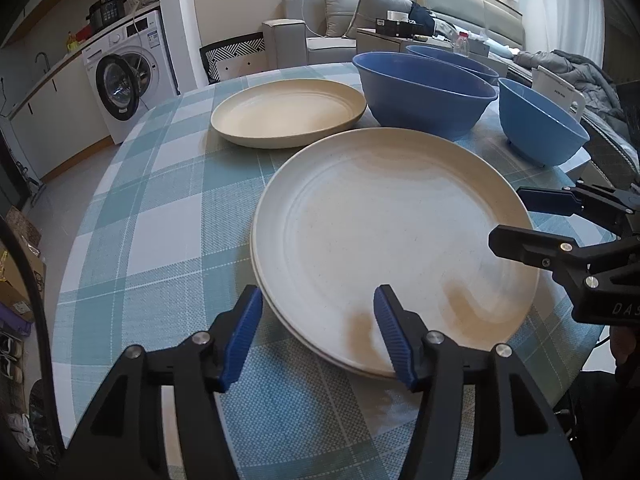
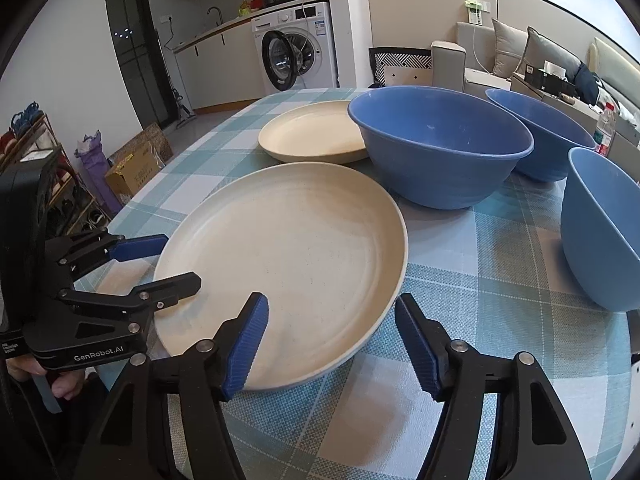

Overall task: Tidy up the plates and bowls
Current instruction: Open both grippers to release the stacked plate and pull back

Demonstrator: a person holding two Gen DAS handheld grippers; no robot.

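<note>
A stack of two cream plates (image 1: 384, 232) (image 2: 296, 264) lies on the checked tablecloth near me. A third cream plate (image 1: 288, 114) (image 2: 316, 132) lies farther back. Three blue bowls stand upright behind: a large one (image 1: 428, 92) (image 2: 436, 148), a second behind it (image 1: 452, 60) (image 2: 540, 132), and a smaller one (image 1: 540, 120) (image 2: 600, 228) at the right. My left gripper (image 1: 318, 334) (image 2: 160, 260) is open, straddling the stack's near-left rim. My right gripper (image 2: 332, 344) (image 1: 516, 220) is open, straddling its near-right rim. Neither holds anything.
The round table (image 1: 140, 200) has a teal-and-white checked cloth; its edge curves at the left. A washing machine (image 1: 128, 76) (image 2: 296, 52), a sofa with cushions (image 1: 340, 12) (image 2: 500, 52), boxes (image 2: 132, 168) and a shoe rack (image 2: 40, 168) stand beyond.
</note>
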